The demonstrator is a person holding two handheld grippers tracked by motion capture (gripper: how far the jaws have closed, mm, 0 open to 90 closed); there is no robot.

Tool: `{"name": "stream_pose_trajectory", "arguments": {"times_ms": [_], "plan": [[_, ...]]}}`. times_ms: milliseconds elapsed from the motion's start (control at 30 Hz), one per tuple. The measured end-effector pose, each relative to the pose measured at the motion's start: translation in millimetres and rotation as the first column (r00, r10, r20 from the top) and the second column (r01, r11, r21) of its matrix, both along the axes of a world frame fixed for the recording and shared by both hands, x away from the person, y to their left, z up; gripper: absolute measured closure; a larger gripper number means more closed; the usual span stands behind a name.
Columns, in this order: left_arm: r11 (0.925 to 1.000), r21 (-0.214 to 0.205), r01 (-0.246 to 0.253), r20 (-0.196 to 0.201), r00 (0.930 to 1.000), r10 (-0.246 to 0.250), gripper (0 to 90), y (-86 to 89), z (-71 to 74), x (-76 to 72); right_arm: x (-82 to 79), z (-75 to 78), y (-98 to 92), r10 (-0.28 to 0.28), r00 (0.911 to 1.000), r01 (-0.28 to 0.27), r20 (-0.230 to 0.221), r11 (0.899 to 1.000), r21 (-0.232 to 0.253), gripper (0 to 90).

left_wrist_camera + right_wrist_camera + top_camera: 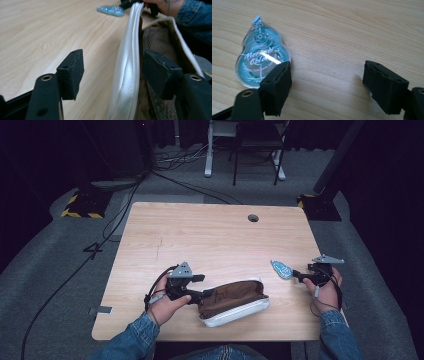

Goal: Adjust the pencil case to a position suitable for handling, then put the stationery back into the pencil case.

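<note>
Pouch (234, 302), white shell, brown lining, gaping open.

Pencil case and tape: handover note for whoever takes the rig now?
Left gripper: open, the white wall of the pencil case between its jaws, pads not pressing.
Right gripper: open, holding nothing, one jaw at the edge of the correction tape.
The case lies open near the table front edge; the tape lies flat to its right, outside it.
Left, likely: grasp the tape, put it in the case.
</note>
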State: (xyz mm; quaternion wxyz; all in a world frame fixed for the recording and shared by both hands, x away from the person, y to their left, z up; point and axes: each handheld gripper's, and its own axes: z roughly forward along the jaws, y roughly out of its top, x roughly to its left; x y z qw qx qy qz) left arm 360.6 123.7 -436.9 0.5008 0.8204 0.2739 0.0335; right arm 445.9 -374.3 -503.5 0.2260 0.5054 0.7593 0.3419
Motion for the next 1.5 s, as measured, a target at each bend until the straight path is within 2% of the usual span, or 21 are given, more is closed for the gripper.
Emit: {"name": "stream_pose_trajectory", "arguments": {"times_ms": [100,200,300,367,467,567,633,667,733,800,833,900,933,1067,1100,1133,1300,1367,1433,1467,1500], "plan": [[0.9995,-0.031,-0.008,0.034,0.9994,0.009,34.4,5.6,12.5,-3.3,0.0,0.0,0.0,0.0,1.0,0.0,0.0,1.0,0.0,23.5],[0.9989,-0.043,-0.017,0.047,0.9987,0.019,34.3,8.9,18.3,-4.6,0.0,0.0,0.0,0.0,1.0,0.0,0.0,1.0,0.0,23.4],[0.9982,-0.026,-0.054,0.089,0.9944,0.056,33.9,19.4,25.0,-3.3,0.0,0.1,-0.2,0.003,1.0,-0.003,-0.002,1.0,0.001,23.4],[0.9961,-0.025,-0.084,0.099,0.9913,0.086,33.3,28.3,27.2,-1.6,0.1,0.2,-0.6,0.008,1.0,-0.008,-0.002,1.0,0.002,23.4],[0.9894,0.008,-0.145,0.131,0.9811,0.143,31.0,42.8,27.3,3.0,0.5,0.3,-1.4,0.016,0.9999,-0.016,-0.004,1.0,0.002,23.4],[0.9756,0.041,-0.216,0.14,0.968,0.208,30.3,59.1,20.4,10.6,1.1,0.3,-1.6,0.018,0.9998,-0.018,-0.003,1.0,-0.001,23.4],[0.961,0.074,-0.267,0.131,0.9578,0.256,29.4,71.7,10.8,19.7,1.4,0.3,-1.3,0.016,0.9999,-0.016,-0.004,1.0,0.002,23.4],[0.961,0.074,-0.267,0.131,0.9578,0.256,28.8,71.7,10.8,19.7,1.4,0.3,-1.3,0.016,0.9999,-0.016,-0.004,1.0,0.002,23.4],[0.9431,0.119,-0.311,0.099,0.9487,0.3,28.6,83.1,-1.4,28.8,2.0,0.2,-1.1,0.013,0.9999,-0.013,-0.002,1.0,0.002,23.4],[0.9214,0.159,-0.354,0.077,0.935,0.346,28.6,95.8,-15.5,38.2,2.6,0.2,-1.0,0.012,0.9999,-0.012,-0.003,1.0,0.002,23.4],[0.9132,0.165,-0.373,0.076,0.9279,0.365,28.6,101.0,-22.2,42.8,2.9,0.2,-0.9,0.012,0.9999,-0.012,-0.002,1.0,0.002,23.4],[0.9041,0.18,-0.388,0.06,0.9217,0.383,28.2,107.0,-29.6,48.0,3.0,0.2,-0.9,0.012,0.9999,-0.012,-0.002,1.0,0.002,23.5],[0.8923,0.196,-0.407,0.052,0.9129,0.405,27.8,110.9,-36.0,52.2,2.9,0.2,-0.8,0.012,0.9999,-0.012,-0.002,1.0,0.002,23.6],[0.8718,0.238,-0.428,0.039,0.9012,0.432,27.5,117.2,-47.0,58.9,1.6,0.4,-1.5,0.011,0.9999,-0.011,0.0,1.0,0.005,26.5],[0.8683,0.245,-0.431,0.036,0.899,0.436,27.0,119.0,-49.7,60.6,1.0,0.6,-2.3,0.011,0.9999,-0.011,0.003,1.0,0.004,28.2],[0.8683,0.245,-0.431,0.036,0.899,0.436,26.6,119.0,-49.7,60.6,1.0,0.6,-2.3,0.011,0.9999,-0.011,0.003,1.0,0.004,28.2],[0.8378,0.297,-0.458,0.037,0.8824,0.469,24.2,123.4,-60.6,66.3,-1.9,5.4,-6.9,0.002,0.9998,-0.001,-0.022,1.0,0.026,36.2],[0.8306,0.317,-0.458,0.05,0.8827,0.467,23.4,123.6,-62.7,67.4,-2.6,7.3,-7.4,-0.001,0.9996,0.002,-0.027,1.0,0.03,37.7],[0.8275,0.324,-0.459,0.054,0.8821,0.468,22.5,123.5,-63.9,67.8,-2.8,9.4,-7.6,-0.001,0.9997,0.002,-0.024,0.999,0.033,38.8],[0.8215,0.336,-0.461,0.057,0.8804,0.471,22.5,123.4,-65.2,67.9,-2.8,9.4,-7.6,-0.001,0.9997,0.002,-0.024,0.999,0.033,38.8],[0.825,0.329,-0.46,0.053,0.8811,0.47,22.1,124.1,-65.9,68.2,-2.8,11.1,-7.8,0.001,0.9998,-0.001,-0.02,1.0,0.031,39.2]]}}
